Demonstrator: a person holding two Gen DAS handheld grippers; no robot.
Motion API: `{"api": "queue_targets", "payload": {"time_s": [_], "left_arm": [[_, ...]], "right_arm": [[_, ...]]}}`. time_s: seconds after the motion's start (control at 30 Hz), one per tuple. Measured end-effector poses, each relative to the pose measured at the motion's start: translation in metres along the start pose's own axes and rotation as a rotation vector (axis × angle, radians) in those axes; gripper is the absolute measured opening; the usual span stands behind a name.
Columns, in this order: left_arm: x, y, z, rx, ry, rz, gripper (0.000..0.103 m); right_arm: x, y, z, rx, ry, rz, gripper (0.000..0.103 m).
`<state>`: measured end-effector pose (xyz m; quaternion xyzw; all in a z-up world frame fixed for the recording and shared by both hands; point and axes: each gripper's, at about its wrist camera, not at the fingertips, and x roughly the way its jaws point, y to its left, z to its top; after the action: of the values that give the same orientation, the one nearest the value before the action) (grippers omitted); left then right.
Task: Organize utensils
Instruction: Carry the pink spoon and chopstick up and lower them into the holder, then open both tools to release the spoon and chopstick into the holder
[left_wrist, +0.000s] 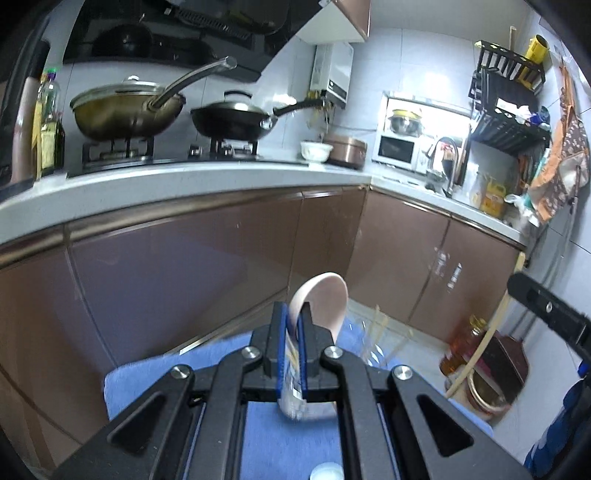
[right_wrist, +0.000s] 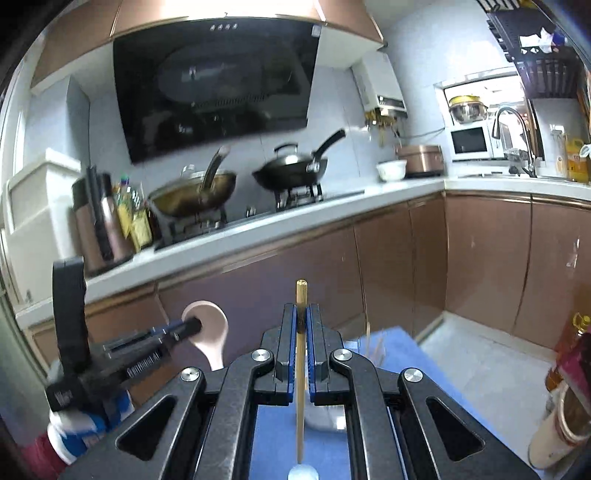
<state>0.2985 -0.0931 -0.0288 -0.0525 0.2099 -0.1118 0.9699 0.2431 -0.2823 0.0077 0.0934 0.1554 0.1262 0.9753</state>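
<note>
My left gripper (left_wrist: 293, 314) is shut on a pink spoon (left_wrist: 327, 299), bowl up, held above a blue cloth (left_wrist: 266, 435). The same gripper (right_wrist: 192, 326) and spoon (right_wrist: 212, 332) show at the left of the right wrist view. My right gripper (right_wrist: 301, 314) is shut on a wooden chopstick (right_wrist: 301, 295) that stands upright between the pads. A clear glass (left_wrist: 376, 343) with several chopsticks stands on the cloth ahead, also seen faintly in the right wrist view (right_wrist: 371, 349). Part of the right gripper (left_wrist: 546, 310) shows at the right of the left wrist view.
A kitchen counter (left_wrist: 184, 184) with brown cabinets runs ahead. Two woks (left_wrist: 125, 110) sit on the stove. A white bowl (left_wrist: 316, 151), rice cooker (left_wrist: 347, 147), microwave (left_wrist: 397, 147) and sink tap (left_wrist: 447, 155) stand further right. An oil bottle (left_wrist: 469, 339) stands on the floor.
</note>
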Motion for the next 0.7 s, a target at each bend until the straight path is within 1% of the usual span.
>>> {"api": "queue_targets", "payload": {"time_s": [0.07, 0.17, 0.27, 0.47, 0.57, 0.7], "left_arm": [[0.016, -0.005, 0.004, -0.003, -0.022, 0.011, 0.005], [0.042, -0.014, 0.003, 0.012, -0.06, 0.065, 0.005], [0.066, -0.02, 0.0, 0.022, -0.09, 0.099, 0.005], [0.11, -0.028, -0.019, 0.025, -0.118, 0.14, 0.005], [0.124, -0.029, -0.029, 0.024, -0.125, 0.152, 0.005], [0.139, -0.027, -0.042, 0.013, -0.126, 0.173, 0.005]], "right_arm": [[0.016, -0.008, 0.008, 0.004, -0.023, -0.01, 0.005], [0.044, -0.021, 0.017, 0.011, -0.047, -0.03, 0.005], [0.069, -0.028, 0.017, -0.009, -0.061, -0.053, 0.005], [0.112, -0.033, -0.003, -0.061, -0.054, -0.088, 0.005], [0.129, -0.034, -0.017, -0.09, -0.043, -0.107, 0.005], [0.144, -0.044, -0.036, -0.079, -0.031, -0.125, 0.005]]}}
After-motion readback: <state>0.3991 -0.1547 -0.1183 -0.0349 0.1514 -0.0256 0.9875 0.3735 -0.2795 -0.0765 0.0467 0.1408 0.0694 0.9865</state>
